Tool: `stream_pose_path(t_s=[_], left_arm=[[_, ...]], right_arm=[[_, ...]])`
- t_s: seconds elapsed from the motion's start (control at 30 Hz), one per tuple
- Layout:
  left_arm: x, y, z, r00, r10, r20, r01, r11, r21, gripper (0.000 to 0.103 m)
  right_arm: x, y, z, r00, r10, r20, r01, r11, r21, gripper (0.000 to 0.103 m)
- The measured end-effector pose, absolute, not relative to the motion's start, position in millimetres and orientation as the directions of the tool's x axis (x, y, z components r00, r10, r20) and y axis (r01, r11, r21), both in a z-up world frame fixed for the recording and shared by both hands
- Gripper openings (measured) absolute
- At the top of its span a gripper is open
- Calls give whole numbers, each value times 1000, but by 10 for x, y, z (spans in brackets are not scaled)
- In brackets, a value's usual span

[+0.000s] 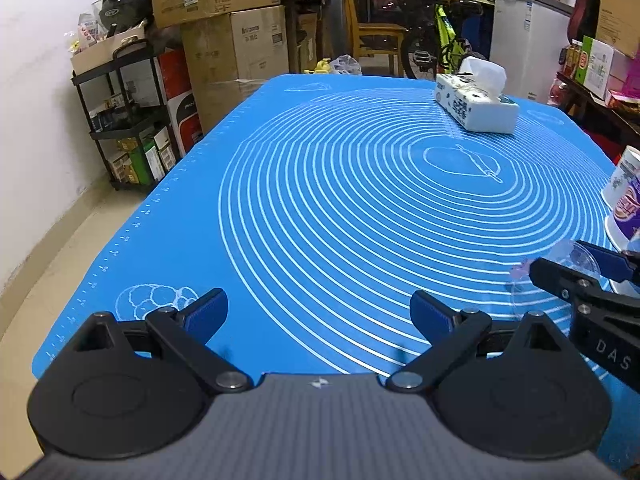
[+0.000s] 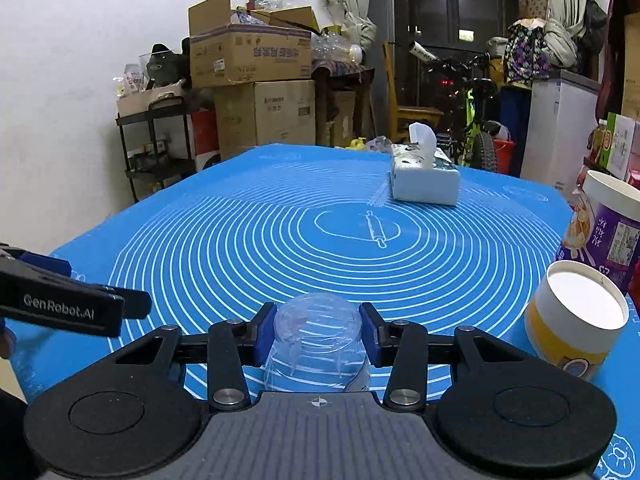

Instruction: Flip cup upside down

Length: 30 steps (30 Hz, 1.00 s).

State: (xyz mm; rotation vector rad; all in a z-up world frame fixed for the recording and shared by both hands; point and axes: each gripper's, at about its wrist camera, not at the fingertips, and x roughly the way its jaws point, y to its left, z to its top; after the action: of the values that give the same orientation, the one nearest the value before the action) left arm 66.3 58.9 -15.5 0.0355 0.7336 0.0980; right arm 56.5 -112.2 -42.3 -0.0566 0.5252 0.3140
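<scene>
A clear plastic cup (image 2: 316, 340) with a faint pink print sits between the blue pads of my right gripper (image 2: 317, 332), which is shut on it just above the blue mat (image 2: 240, 240). The cup's flat closed end faces away from the camera. In the left wrist view the same cup (image 1: 576, 256) shows at the right edge, held by the right gripper (image 1: 576, 268). My left gripper (image 1: 319, 312) is open and empty over the mat's near left part; it also shows in the right wrist view (image 2: 132, 304) at the left edge.
A white tissue box (image 2: 424, 180) lies at the mat's far right. A yellow-and-white paper tub (image 2: 572, 320) and a tall purple printed cup (image 2: 608, 232) stand at the right edge. Cardboard boxes, a black shelf and a bicycle stand beyond the table.
</scene>
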Motion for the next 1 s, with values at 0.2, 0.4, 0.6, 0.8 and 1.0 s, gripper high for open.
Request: stream_pose_path(t_s=[0.2,0.4,0.6,0.8,1.0], left_arm=[[544,509,-71,752,85,-653,-53,996,69,97],[343,390,-7,762,54,-646,-8,997,74,97],[134,234,-47,744,-5,-668,40,998,38,97],[-41,84,-50,740,-50,-670,95,995,30,97],[-115,-28,-51,739,-73,-670,133,990,39,97]], right_arm=[[474,-1280,-340,818,299,-491,-314,948,55,60],[178,-1483,-172,822,265,-505,-286,957,37,63],[-162,-1627,-130,797,282,-534,-308,950,42,63],[-361,-1754,-167,778,260,-571,-284,957,49,63],[-436,-1844,-150,777,229,-586,-249,967,47,63]])
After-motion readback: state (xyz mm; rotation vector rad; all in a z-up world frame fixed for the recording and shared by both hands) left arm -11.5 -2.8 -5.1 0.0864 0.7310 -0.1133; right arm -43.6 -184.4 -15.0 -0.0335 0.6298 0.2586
